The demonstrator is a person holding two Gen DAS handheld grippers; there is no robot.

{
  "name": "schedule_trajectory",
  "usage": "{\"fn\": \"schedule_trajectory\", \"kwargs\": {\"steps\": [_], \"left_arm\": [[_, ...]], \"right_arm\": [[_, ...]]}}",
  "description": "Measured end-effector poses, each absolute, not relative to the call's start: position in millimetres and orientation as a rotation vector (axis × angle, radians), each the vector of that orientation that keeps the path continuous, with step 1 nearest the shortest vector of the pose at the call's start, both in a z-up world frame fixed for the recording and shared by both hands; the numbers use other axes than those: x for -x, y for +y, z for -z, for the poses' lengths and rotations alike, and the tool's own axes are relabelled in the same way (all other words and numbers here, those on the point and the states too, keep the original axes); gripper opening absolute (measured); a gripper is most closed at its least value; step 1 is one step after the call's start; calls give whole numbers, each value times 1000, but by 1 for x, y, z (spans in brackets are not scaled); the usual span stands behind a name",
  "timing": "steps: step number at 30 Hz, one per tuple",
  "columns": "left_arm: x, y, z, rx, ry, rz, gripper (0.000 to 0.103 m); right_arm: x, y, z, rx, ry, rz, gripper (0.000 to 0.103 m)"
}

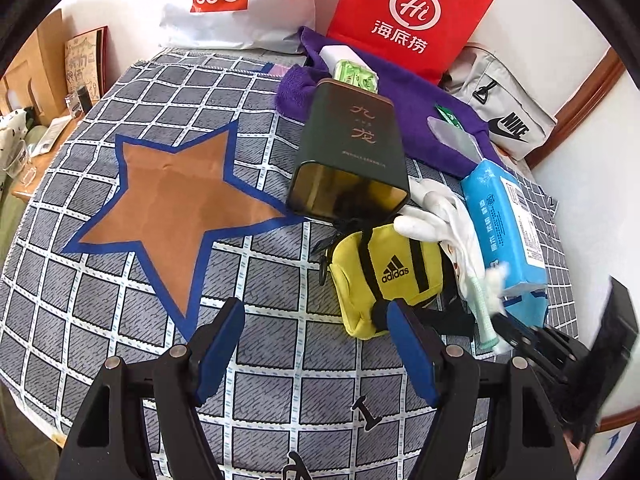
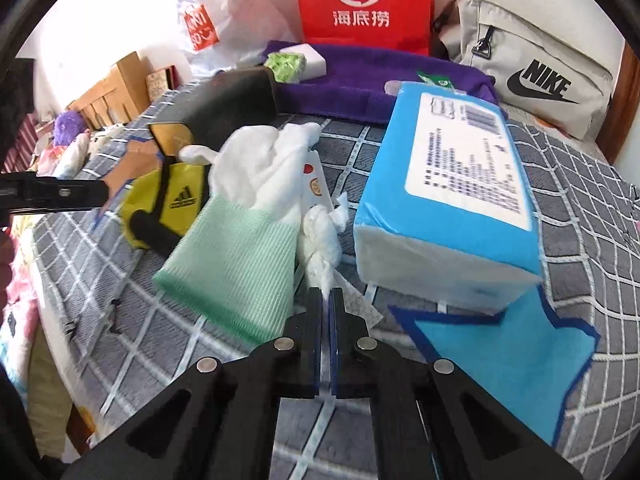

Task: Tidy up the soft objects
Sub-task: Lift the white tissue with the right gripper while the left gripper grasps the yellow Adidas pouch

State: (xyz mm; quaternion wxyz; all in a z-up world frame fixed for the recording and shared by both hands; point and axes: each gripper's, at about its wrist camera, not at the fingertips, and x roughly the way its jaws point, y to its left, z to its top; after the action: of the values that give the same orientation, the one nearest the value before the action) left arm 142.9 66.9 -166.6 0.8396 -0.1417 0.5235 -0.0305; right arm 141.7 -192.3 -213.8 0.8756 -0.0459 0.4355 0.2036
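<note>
Our right gripper (image 2: 329, 294) has its fingers pressed together by the crumpled tissue (image 2: 320, 240) (any pinch is unclear), beside the white glove (image 2: 256, 184); our left gripper (image 1: 316, 312) gapes empty near the yellow pouch (image 1: 384, 276).

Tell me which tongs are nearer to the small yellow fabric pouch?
Left. The left tongs stand open right at the small yellow fabric pouch, one finger overlapping its near edge. The right tongs are shut farther off, beside the crumpled white tissue.

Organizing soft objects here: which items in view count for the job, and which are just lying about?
Job:
white glove
yellow pouch
blue tissue pack
purple towel
crumpled tissue

Lying about:
dark tin
red paper bag
grey Nike bag
</note>
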Motion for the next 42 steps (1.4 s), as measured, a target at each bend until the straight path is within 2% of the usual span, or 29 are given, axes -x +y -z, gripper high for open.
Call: {"fn": "schedule_trajectory", "kwargs": {"steps": [4,9,13,15,16,17,21,24,26,28,29,30,33,36,42], "left_arm": [[-141,63,165,292,1100,69,72],[-140,57,171,280,1111,72,72],[-141,55,178,294,1121,68,72],[-143,55,179,308,1117,74,72],[-145,54,180,316,1113,80,72],[-146,54,180,325,1107,86,72],[-157,52,188,358,1089,93,70],[-165,51,196,379,1086,88,68],[-169,50,201,388,1086,89,60],[-173,48,206,391,1083,104,55],[-174,46,206,386,1076,108,48],[-176,44,207,380,1075,119,37],[-178,44,210,405,1072,123,26],[-172,51,206,441,1060,150,20],[-150,75,182,461,994,126,15]], "right_arm": [[-117,-211,203,77,908,-432,3],[-101,-239,214,59,950,-382,4],[-104,-248,222,42,958,-353,11],[-107,-250,221,28,945,-358,31],[-109,-249,219,23,931,-352,52],[-111,-248,218,23,906,-349,62],[-129,-239,225,17,905,-353,62],[-138,-233,232,38,900,-309,48],[-138,-232,233,52,890,-305,30],[-138,-233,233,60,880,-310,20],[-138,-233,232,69,875,-313,20],[-137,-233,233,74,872,-313,20],[-133,-233,232,73,868,-308,19],[-132,-234,231,69,872,-304,19],[-124,-236,226,82,871,-280,19]]}}
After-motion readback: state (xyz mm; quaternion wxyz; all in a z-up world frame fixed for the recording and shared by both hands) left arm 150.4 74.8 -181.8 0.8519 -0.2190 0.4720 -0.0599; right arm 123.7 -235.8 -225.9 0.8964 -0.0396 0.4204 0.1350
